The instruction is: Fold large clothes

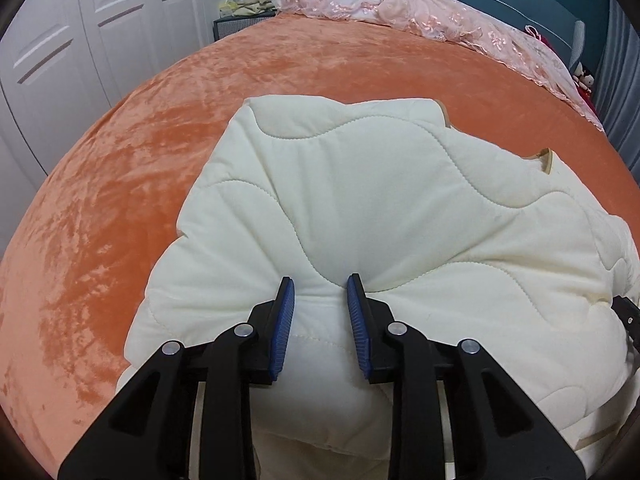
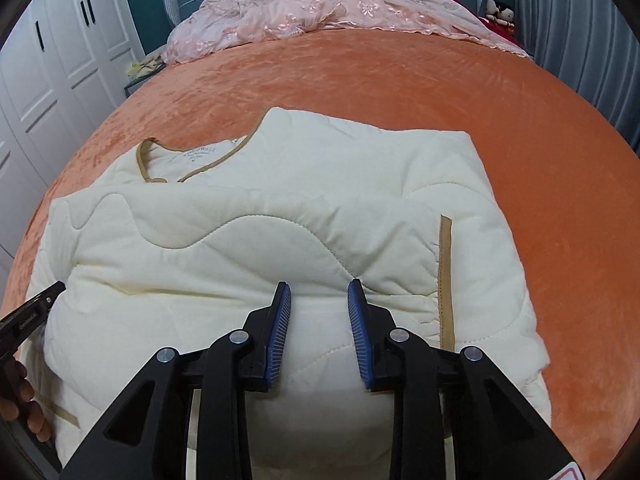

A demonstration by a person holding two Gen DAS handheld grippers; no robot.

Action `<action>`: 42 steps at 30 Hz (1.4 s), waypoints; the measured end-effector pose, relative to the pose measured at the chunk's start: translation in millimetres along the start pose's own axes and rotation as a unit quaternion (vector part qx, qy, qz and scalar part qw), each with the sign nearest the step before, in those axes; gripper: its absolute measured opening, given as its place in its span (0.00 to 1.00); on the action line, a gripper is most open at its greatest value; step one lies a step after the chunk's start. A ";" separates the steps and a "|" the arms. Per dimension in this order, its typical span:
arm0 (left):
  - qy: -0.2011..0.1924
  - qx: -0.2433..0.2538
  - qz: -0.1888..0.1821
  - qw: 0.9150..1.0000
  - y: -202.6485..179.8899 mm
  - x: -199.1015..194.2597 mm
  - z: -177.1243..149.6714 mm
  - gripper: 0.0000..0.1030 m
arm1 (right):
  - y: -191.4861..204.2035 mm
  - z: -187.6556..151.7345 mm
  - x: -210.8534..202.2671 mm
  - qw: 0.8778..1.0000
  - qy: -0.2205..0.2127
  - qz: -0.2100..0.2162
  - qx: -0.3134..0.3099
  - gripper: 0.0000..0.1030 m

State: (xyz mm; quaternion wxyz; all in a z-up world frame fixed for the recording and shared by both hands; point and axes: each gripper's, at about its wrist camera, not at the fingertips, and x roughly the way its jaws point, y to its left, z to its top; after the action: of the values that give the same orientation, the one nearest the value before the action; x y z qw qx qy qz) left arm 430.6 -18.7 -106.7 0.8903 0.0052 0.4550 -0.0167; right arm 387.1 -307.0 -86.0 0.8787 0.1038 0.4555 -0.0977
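A cream quilted jacket [image 1: 360, 200] with tan trim lies partly folded on the orange bed; it also shows in the right wrist view [image 2: 280, 240], collar at the far left. My left gripper [image 1: 320, 284] is open, its blue pads pressing on a bulge of the jacket's near fold. My right gripper [image 2: 319, 290] is open too, resting on the near folded layer beside the tan front edge [image 2: 445, 280]. The left gripper's body [image 2: 28, 312] shows at the left edge of the right wrist view.
The orange velvet bedspread [image 1: 120, 180] surrounds the jacket. A pink lace cover [image 2: 312, 16] lies bunched at the teal headboard. White wardrobe doors [image 1: 60, 40] stand on the left, a grey curtain [image 2: 580, 40] on the right.
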 end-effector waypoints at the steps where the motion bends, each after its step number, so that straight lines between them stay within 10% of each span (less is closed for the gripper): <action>1: -0.008 0.005 0.006 1.000 -2.1 -0.3 -2.1 0.26 | 1.7 -1.9 1.4 1.000 -0.006 -0.002 -0.003 0.26; 18: -0.072 0.020 0.033 0.997 -10.3 -0.3 -20.3 0.27 | 0.0 -15.9 5.4 0.999 -0.053 0.011 -0.005 0.28; 28: -0.060 -0.092 -0.095 0.989 71.2 -38.6 65.4 0.31 | 32.4 59.9 -38.7 0.986 -0.060 0.152 0.019 0.48; 33: -0.017 -0.134 -0.112 0.984 92.1 8.7 118.1 0.32 | 101.7 109.8 21.4 0.967 -0.014 0.251 0.042 0.50; 42: 0.014 -0.152 -0.102 0.983 91.0 87.0 108.6 0.32 | 173.2 115.1 132.2 0.972 0.091 0.212 0.040 0.52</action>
State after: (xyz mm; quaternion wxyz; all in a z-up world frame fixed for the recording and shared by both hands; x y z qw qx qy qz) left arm 572.6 67.4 -114.1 0.8677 -0.1767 0.4630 -0.0377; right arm 597.8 -182.3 -113.4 0.8291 0.2421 0.4971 0.0827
